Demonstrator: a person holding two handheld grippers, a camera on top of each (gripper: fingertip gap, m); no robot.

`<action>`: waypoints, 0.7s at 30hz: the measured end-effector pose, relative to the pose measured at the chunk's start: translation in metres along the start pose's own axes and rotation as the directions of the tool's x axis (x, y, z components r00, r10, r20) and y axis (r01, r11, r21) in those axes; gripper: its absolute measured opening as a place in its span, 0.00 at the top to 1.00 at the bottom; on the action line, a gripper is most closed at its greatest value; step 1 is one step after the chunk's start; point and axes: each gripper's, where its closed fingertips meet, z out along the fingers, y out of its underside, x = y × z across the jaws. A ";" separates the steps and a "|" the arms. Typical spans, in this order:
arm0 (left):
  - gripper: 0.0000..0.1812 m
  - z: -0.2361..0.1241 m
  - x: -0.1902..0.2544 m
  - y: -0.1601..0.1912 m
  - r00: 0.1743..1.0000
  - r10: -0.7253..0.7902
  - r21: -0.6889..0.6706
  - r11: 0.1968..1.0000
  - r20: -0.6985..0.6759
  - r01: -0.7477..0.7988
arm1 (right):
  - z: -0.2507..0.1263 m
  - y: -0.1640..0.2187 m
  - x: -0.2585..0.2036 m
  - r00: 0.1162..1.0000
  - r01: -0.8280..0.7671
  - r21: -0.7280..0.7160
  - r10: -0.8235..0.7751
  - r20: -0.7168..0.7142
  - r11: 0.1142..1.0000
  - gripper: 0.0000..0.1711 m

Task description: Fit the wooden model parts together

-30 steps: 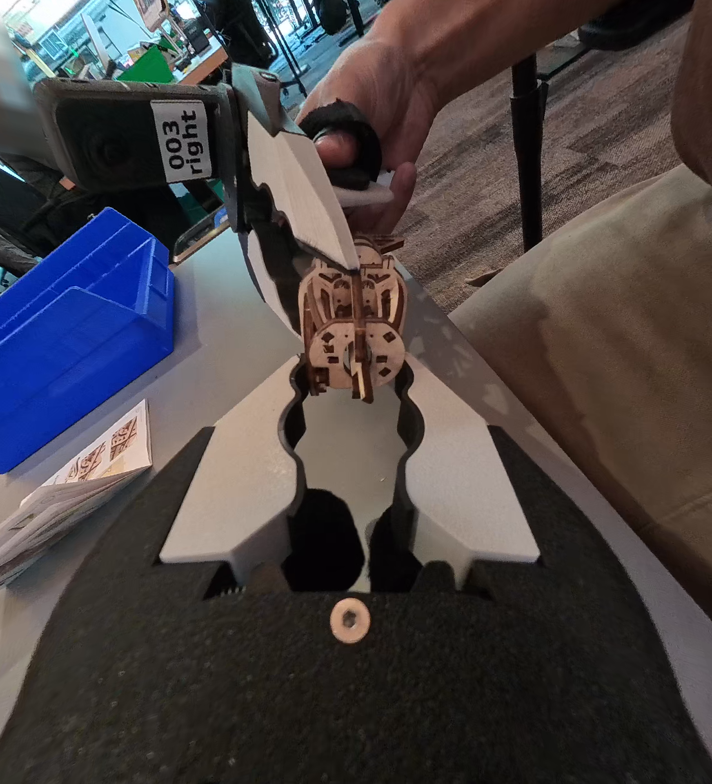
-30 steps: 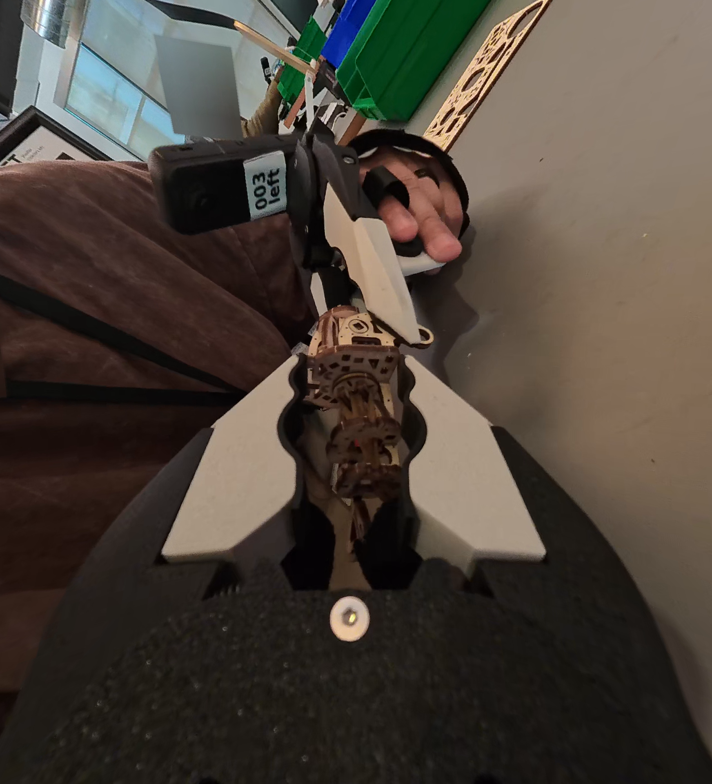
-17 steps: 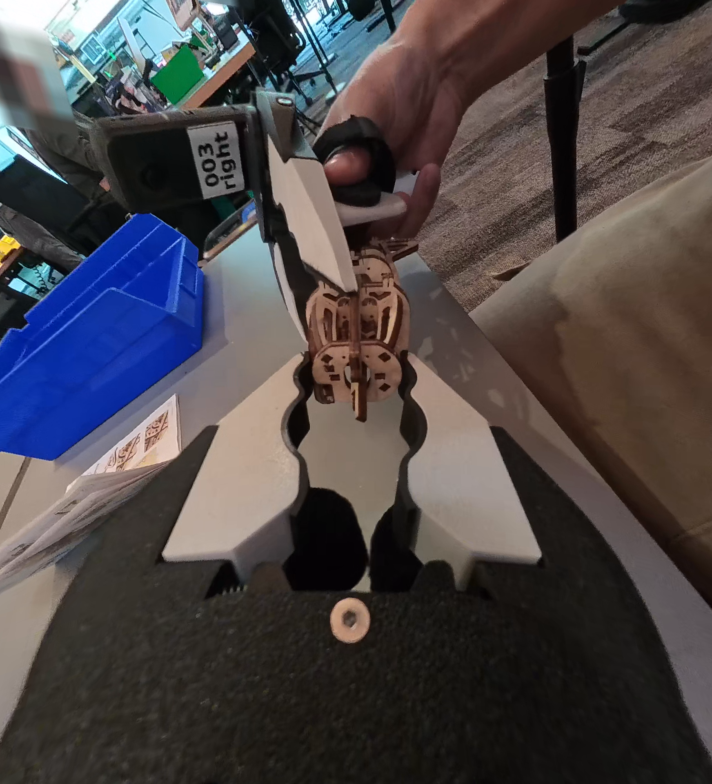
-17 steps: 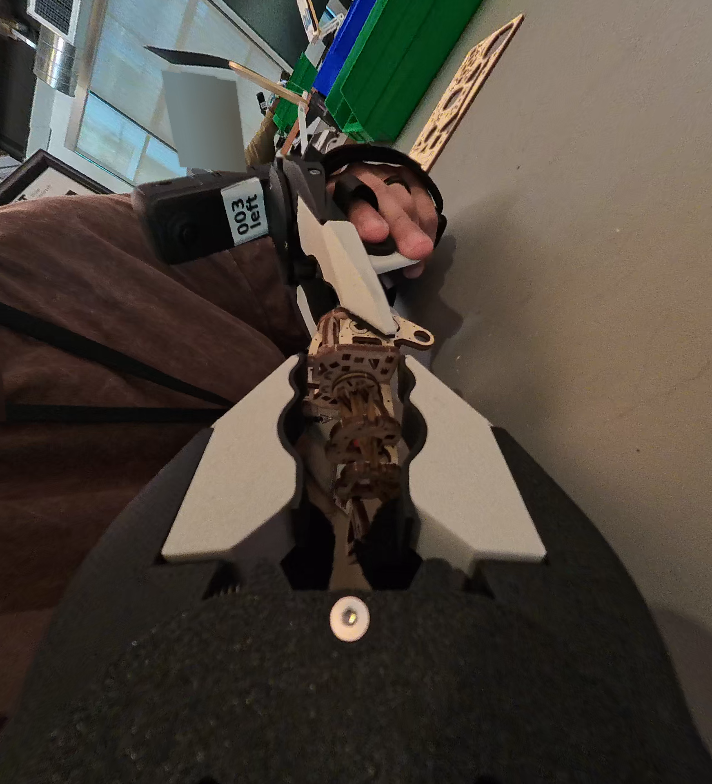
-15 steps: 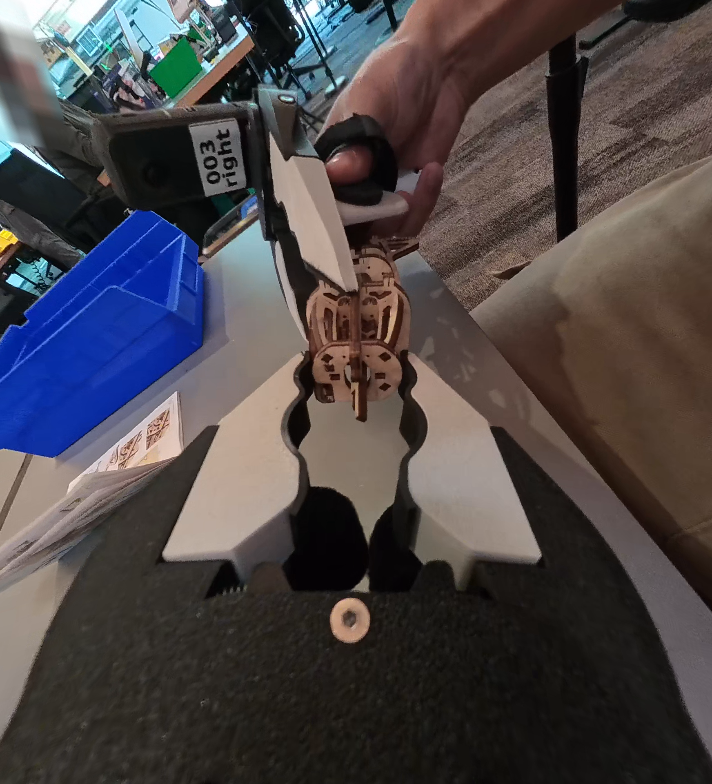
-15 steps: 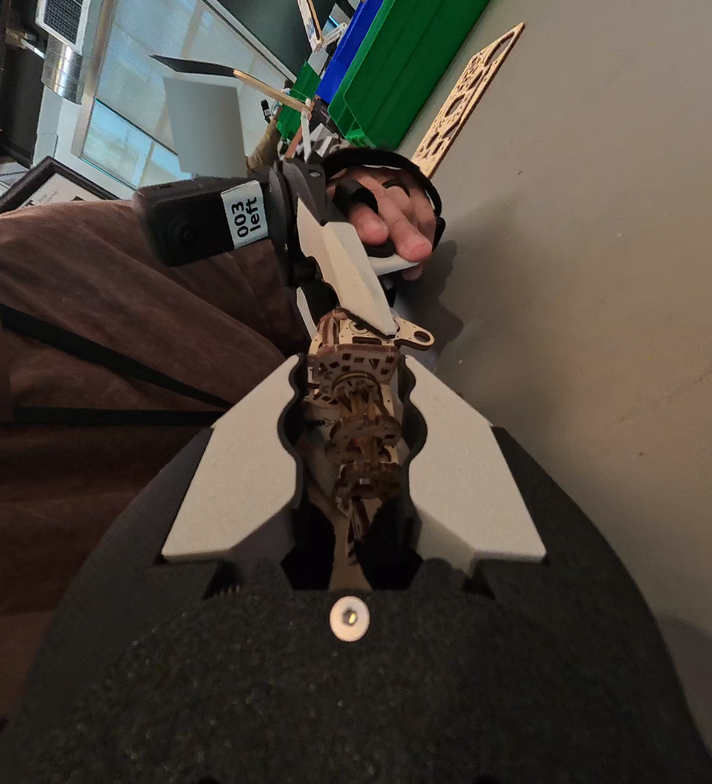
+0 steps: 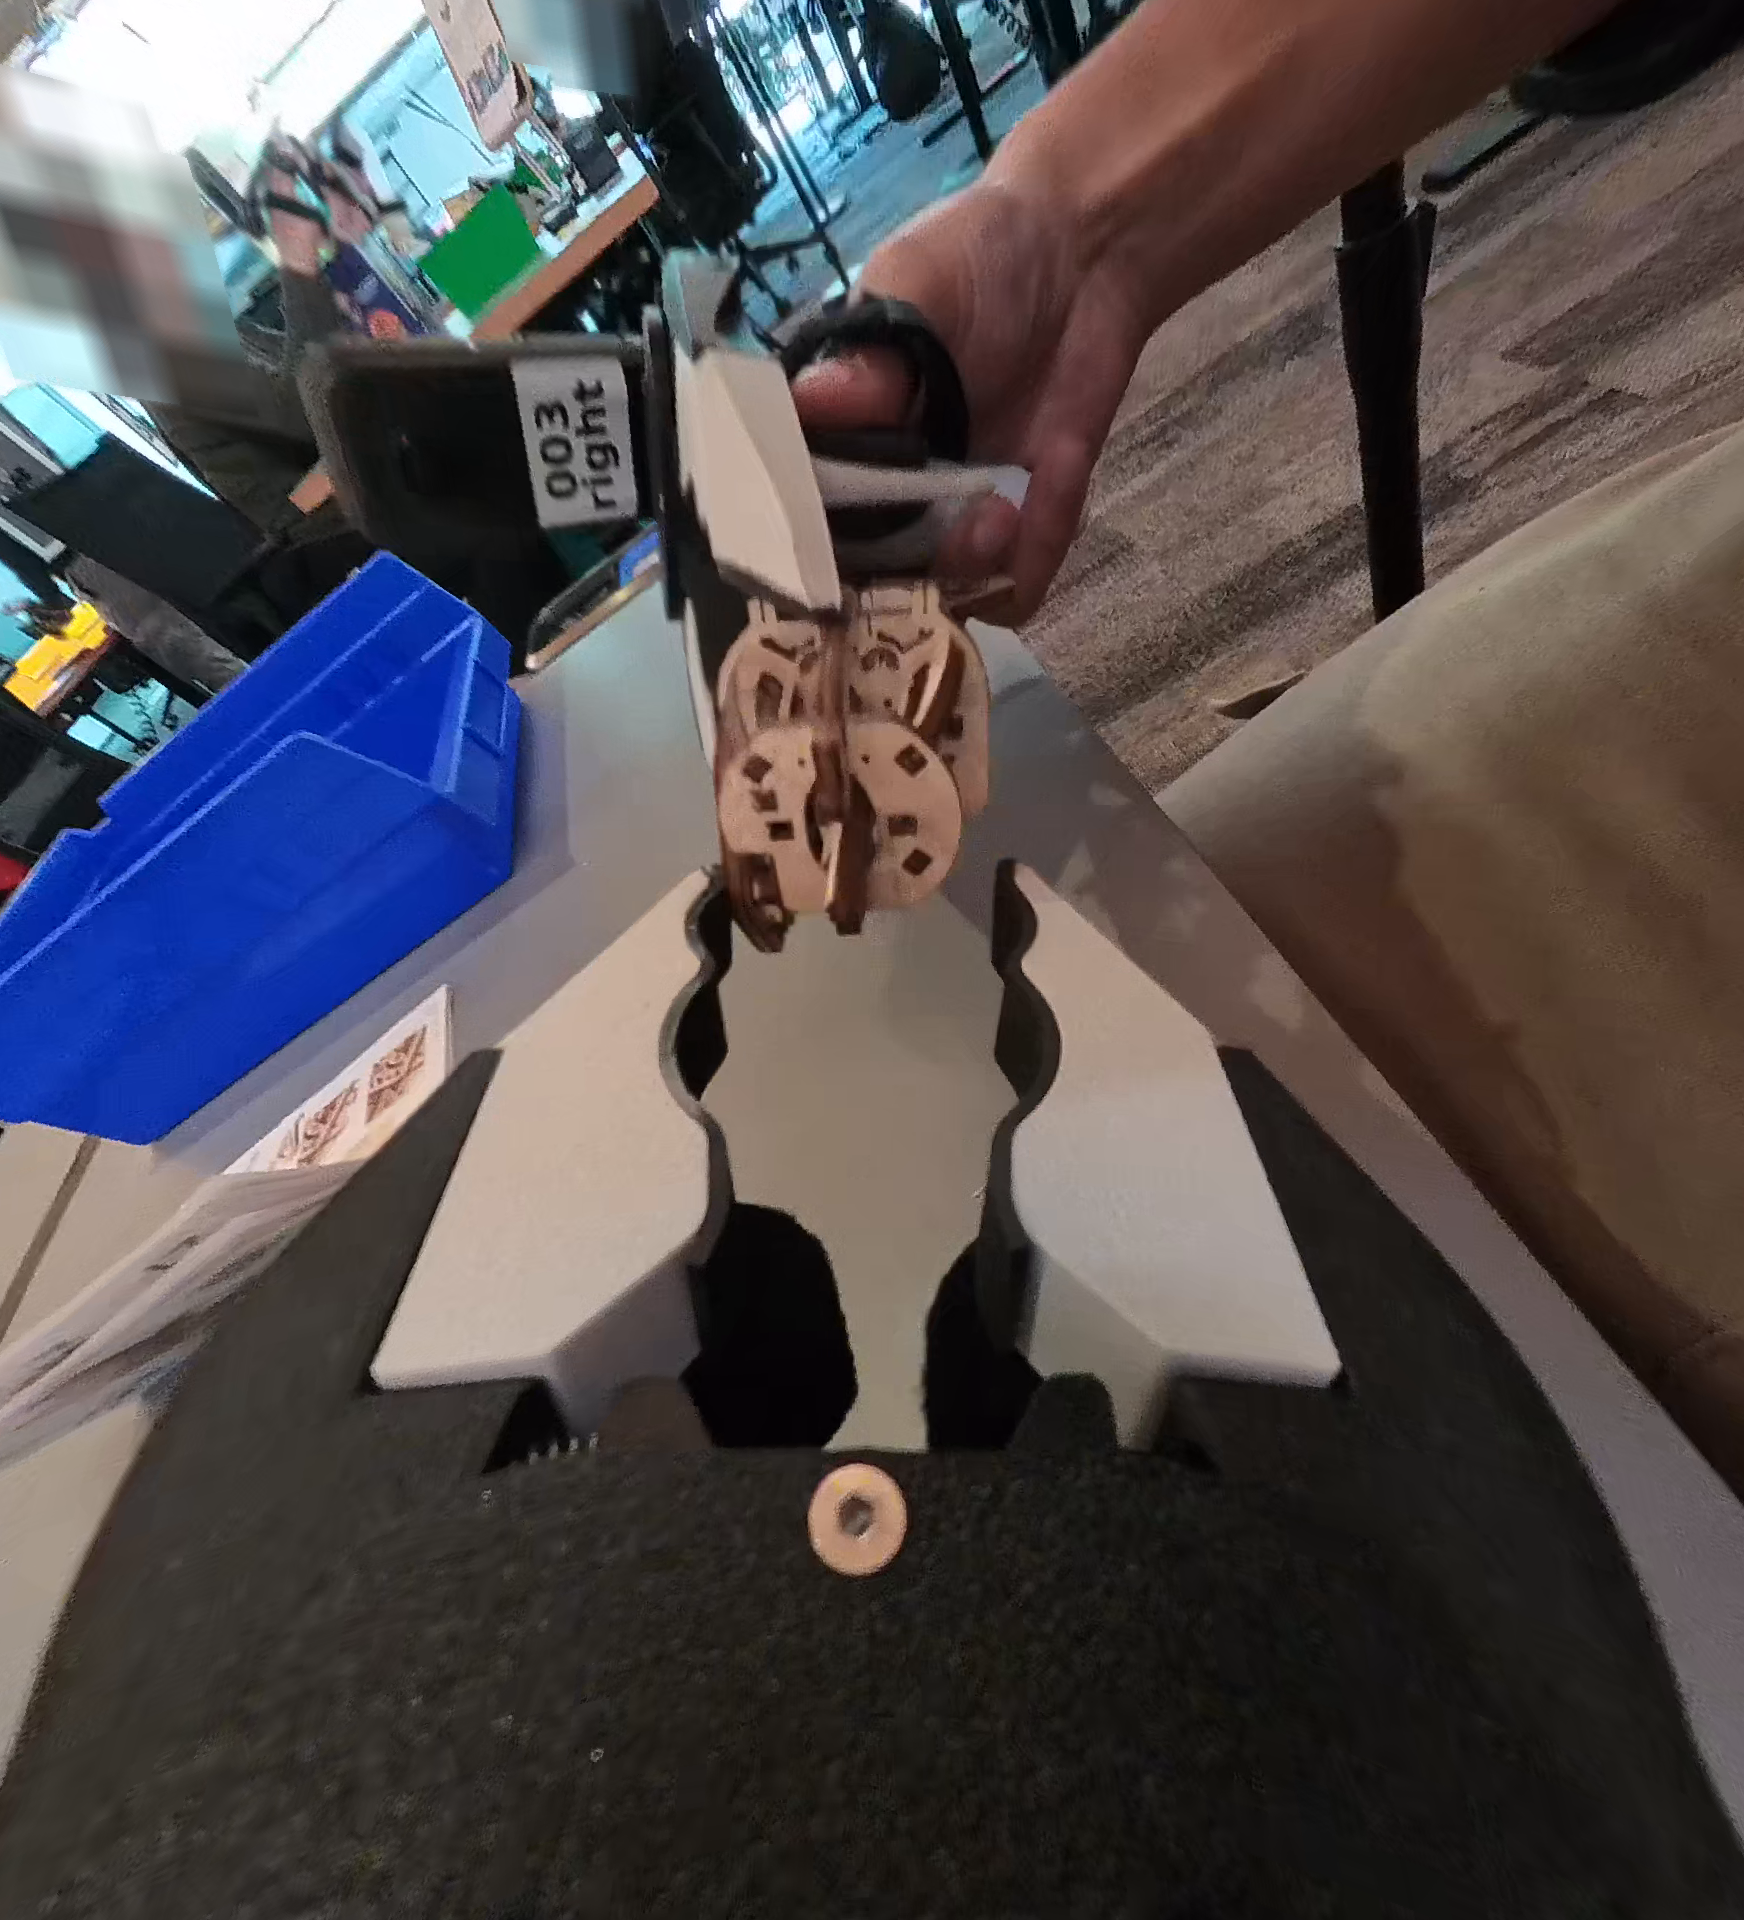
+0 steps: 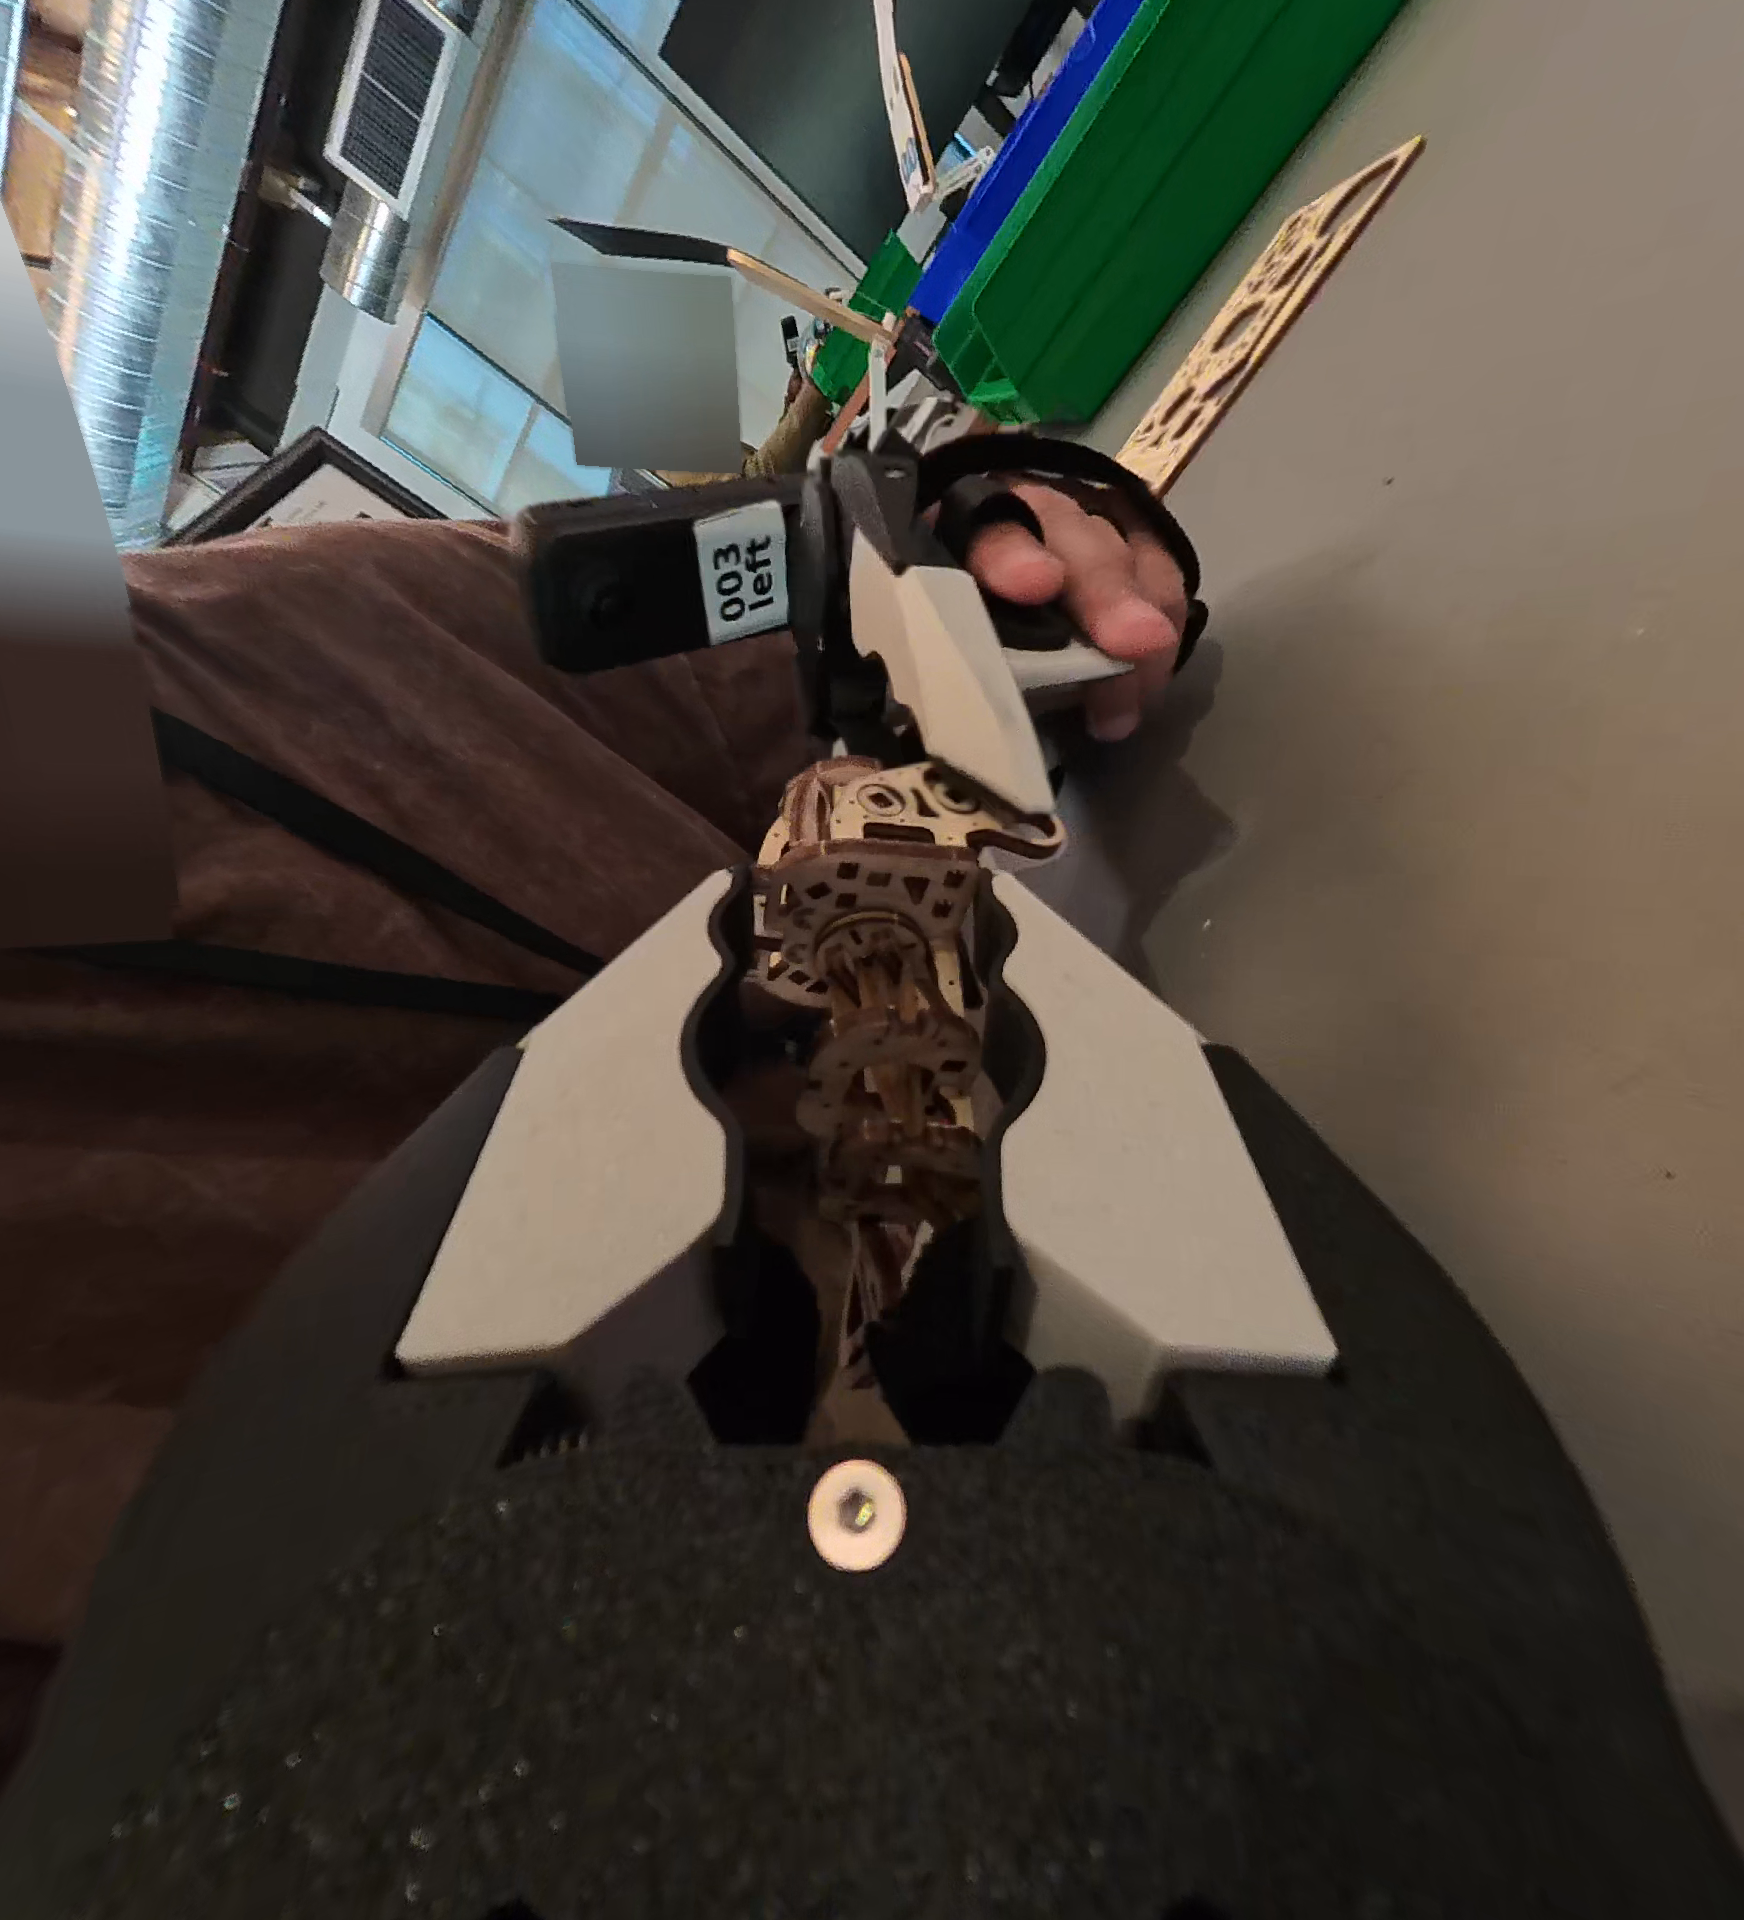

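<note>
Right wrist view: right hand-held gripper (image 8: 863, 914) clenches wooden model (image 8: 883, 1049) lengthwise, pointing toward left hand-held gripper (image 8: 993, 779).

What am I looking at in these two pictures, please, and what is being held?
No robot: a person holds two grippers, each with a camera looking along its fingers. The left view shows the left gripper in front, with the right hand beyond. The right view shows the right gripper shut on a wooden model. The left gripper's tips reach the model's end; whether they grip is unclear. On the table lie a blue bin, a booklet, a green bin and a cut wooden sheet.
</note>
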 end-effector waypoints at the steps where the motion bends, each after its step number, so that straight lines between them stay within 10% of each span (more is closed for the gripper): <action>1: 0.74 0.001 0.001 0.001 1.000 -0.005 -0.007 1.000 -0.008 0.005 | 0.000 0.000 0.000 1.000 0.009 -0.008 -0.009 -0.007 1.000 0.76; 21: 0.80 -0.001 0.001 -0.002 0.998 -0.055 -0.004 0.998 -0.036 0.055 | 0.002 0.002 0.003 0.999 -0.038 0.004 0.038 0.001 0.999 0.76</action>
